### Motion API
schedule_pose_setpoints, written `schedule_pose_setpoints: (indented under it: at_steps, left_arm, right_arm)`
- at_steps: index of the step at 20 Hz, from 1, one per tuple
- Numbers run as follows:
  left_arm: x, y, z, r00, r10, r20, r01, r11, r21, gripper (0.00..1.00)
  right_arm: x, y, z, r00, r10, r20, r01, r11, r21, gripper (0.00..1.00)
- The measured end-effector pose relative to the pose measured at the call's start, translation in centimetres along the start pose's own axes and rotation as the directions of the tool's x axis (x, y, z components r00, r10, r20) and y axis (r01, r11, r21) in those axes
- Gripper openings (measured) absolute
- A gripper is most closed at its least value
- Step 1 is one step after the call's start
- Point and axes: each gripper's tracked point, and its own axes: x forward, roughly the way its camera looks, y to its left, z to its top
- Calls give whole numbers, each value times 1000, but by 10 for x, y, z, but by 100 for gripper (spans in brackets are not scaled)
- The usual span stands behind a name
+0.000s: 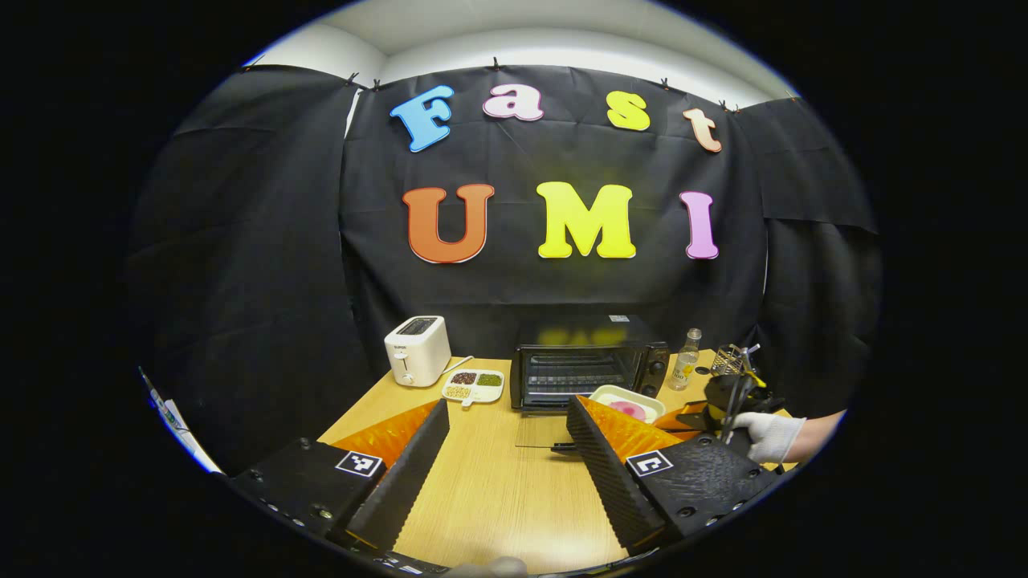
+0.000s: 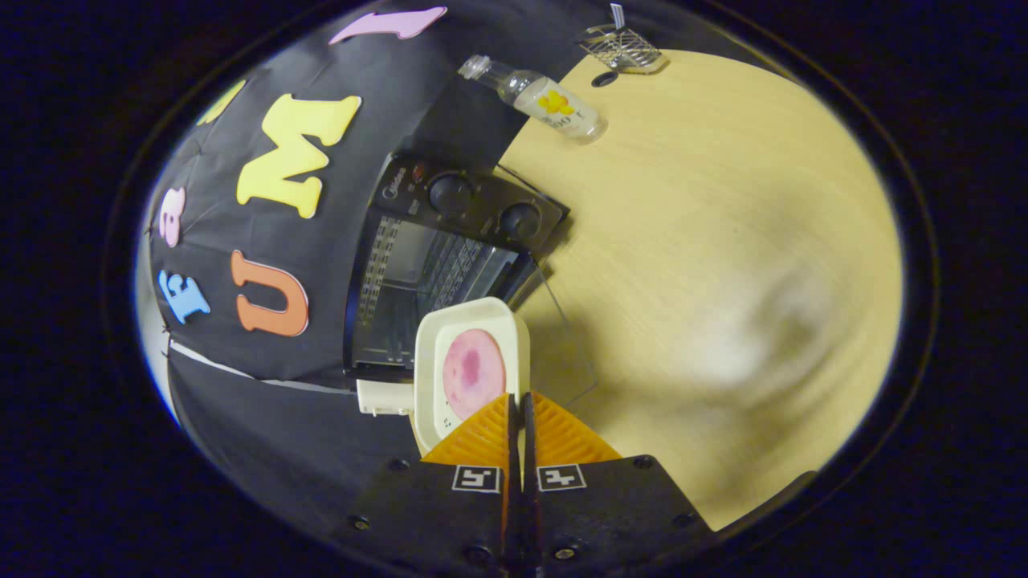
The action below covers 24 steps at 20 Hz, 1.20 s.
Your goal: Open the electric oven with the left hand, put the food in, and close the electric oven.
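Over on the right side of the table [image 1: 482,482], we've got the right gripper [image 2: 518,417] with its fingers pressed together on the near rim of the white dish [image 2: 470,365], the pink slice of food [image 2: 474,371] sitting flat in it. Dish is being carried edge-on in the right gripper view, just in front of the oven [image 1: 590,365], whose glass door [image 1: 546,429] is already dropped open and lying flat toward us.

What matters for the next bit, as far as we can judge: the dish's long axis points pretty much straight from the fingers into the oven mouth, so it looks like a forward push onto the rack. Right gripper's clearly the nearer one.

Our left gripper [image 1: 506,457] is hanging back over the bare table, fingers spread wide, holding nothing, lined up roughly with the door. Probably it gets the closing job afterwards.
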Motion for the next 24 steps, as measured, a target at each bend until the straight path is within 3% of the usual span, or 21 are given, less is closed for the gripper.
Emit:
schedule_pose_setpoints:
  at_steps: [5, 6, 13, 17, 20, 21, 23, 24]
  left_arm:
    - [-13, 24, -2, 998, 69, -10, -69, 998, 15, 94]
    - [-16, 28, -4, 996, 86, -15, -86, 996, 15, 94]
    - [-29, 61, -16, 978, 202, -53, -202, 979, 13, 95]
    - [-27, 69, -20, 968, 241, -64, -241, 970, 4, 95]
    - [-19, 62, -15, 970, 232, -66, -234, 972, -24, 95]
    - [-16, 59, -14, 972, 228, -61, -230, 973, -23, 95]
    - [-13, 54, -11, 975, 216, -47, -216, 976, -11, 95]
    - [-10, 50, -9, 978, 204, -39, -204, 979, -6, 95]
  right_arm:
    - [56, 33, -10, 1000, -8, 0, 8, 999, 32, 4]
    - [65, 38, -6, 1000, -18, 11, 17, 999, 41, 0]
    - [112, 56, 47, 987, -40, 155, 33, 998, 48, 4]
    - [122, 65, 73, 971, 19, 239, -32, 998, 50, 4]
    - [125, 78, 75, 970, 91, 226, -106, 993, 58, 12]
    - [126, 76, 74, 972, 93, 217, -107, 993, 51, 7]
    - [118, 72, 72, 975, 80, 209, -90, 995, 35, 24]
    - [112, 71, 71, 977, 79, 199, -88, 996, 34, 37]
